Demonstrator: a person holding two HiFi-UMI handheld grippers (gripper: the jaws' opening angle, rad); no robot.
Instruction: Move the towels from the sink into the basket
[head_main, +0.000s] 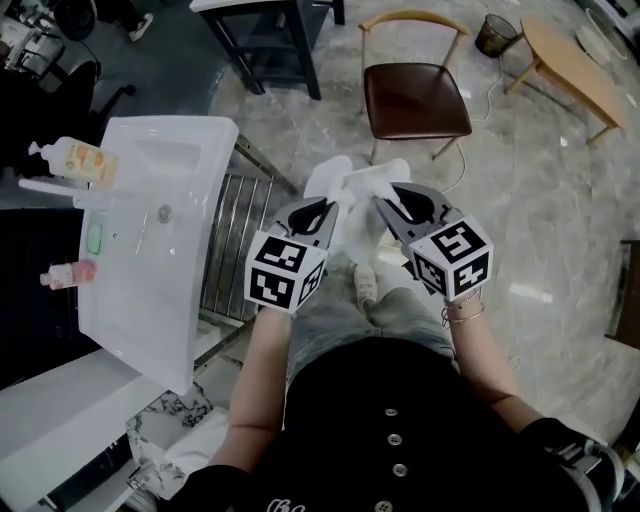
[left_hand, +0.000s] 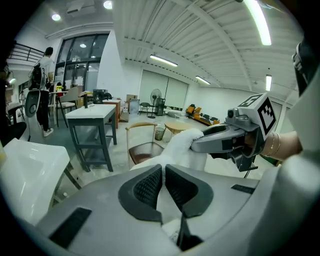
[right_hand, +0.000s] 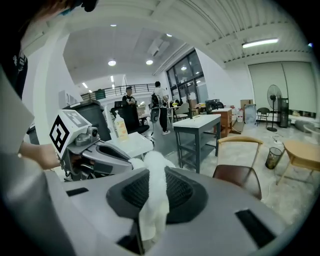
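Head view: I hold both claws up in front of me over my lap, and one white towel (head_main: 362, 192) hangs bunched between them. My left claw (head_main: 326, 212) is nearly closed, its dark ribbed pads pinching a thin fold of the cloth. My right claw (head_main: 386, 206) is clamped on a thicker fold, which runs down between its pads and trails out behind them. The two tips sit close together, angled in toward each other, with the towel bridging the gap.

The towel is clear of the sink (head_main: 205, 150), which stands to my left, white and shallow, on a metal frame. At its far edge are a bottle with a yellow label (head_main: 80, 160), a green bar of soap (head_main: 94, 238) and a small pink bottle (head_main: 68, 273). I can't see any other towel in the basin.

Ahead of me on the marbled floor is a chair (head_main: 415, 98) with a brown seat and a pale wooden back. Further off are a dark surface (head_main: 265, 30) on dark legs, a light wooden table (head_main: 570, 65) and, just beside that, a dark mesh bin (head_main: 497, 33), well apart from my claws. In the left gripper view the towel rises as a white mound beyond my pads, with the right claw biting into its top.
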